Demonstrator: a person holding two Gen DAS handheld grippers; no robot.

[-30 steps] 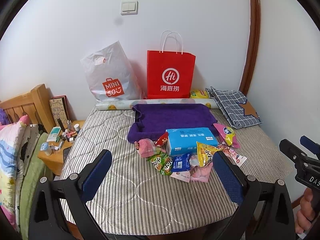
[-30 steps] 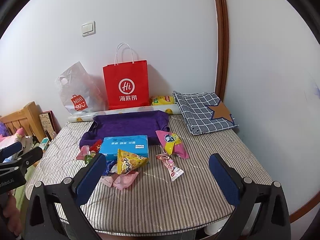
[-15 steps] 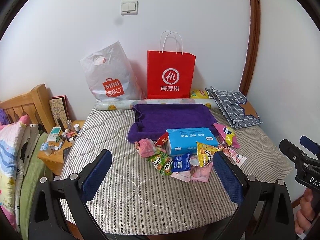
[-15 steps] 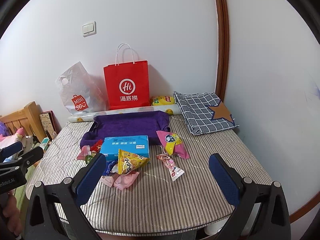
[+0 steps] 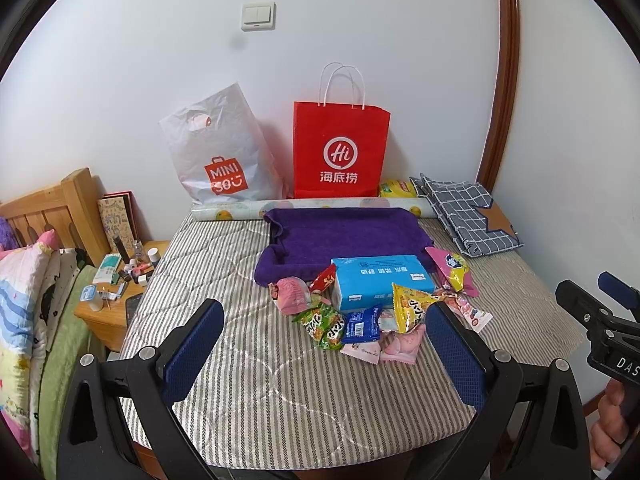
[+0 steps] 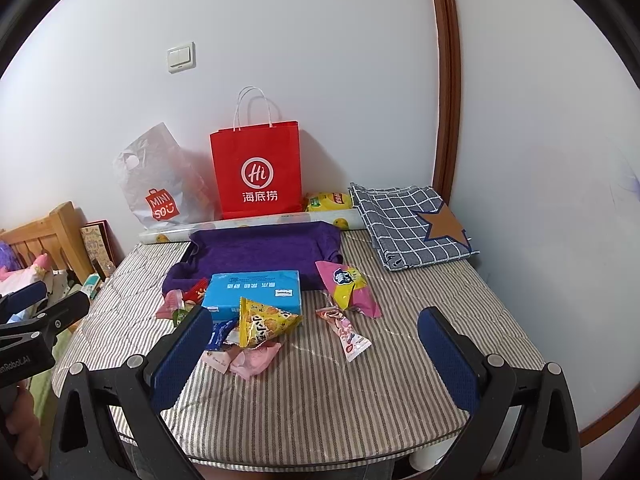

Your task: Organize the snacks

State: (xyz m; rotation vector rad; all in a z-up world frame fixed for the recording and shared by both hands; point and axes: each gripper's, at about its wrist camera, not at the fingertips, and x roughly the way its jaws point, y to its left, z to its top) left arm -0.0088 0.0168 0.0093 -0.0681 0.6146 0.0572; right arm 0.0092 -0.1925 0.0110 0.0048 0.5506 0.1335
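A pile of snacks lies mid-table: a blue box (image 5: 380,282) (image 6: 252,292), a yellow triangular pack (image 5: 412,308) (image 6: 264,322), a green pack (image 5: 322,322), a small blue pack (image 5: 362,324), pink packs (image 5: 292,294) (image 6: 348,286) and a pink stick pack (image 6: 348,332). A purple cloth-lined tray (image 5: 340,236) (image 6: 260,250) sits behind them. My left gripper (image 5: 320,344) is open and empty, short of the pile. My right gripper (image 6: 312,350) is open and empty, near the table's front edge.
A red paper bag (image 5: 340,152) and a white plastic bag (image 5: 220,152) stand at the wall, with a paper roll (image 5: 304,208) and a yellow pack (image 6: 328,202). A folded checked cloth (image 6: 412,224) lies back right. A cluttered nightstand (image 5: 116,292) stands left of the striped table (image 5: 280,392).
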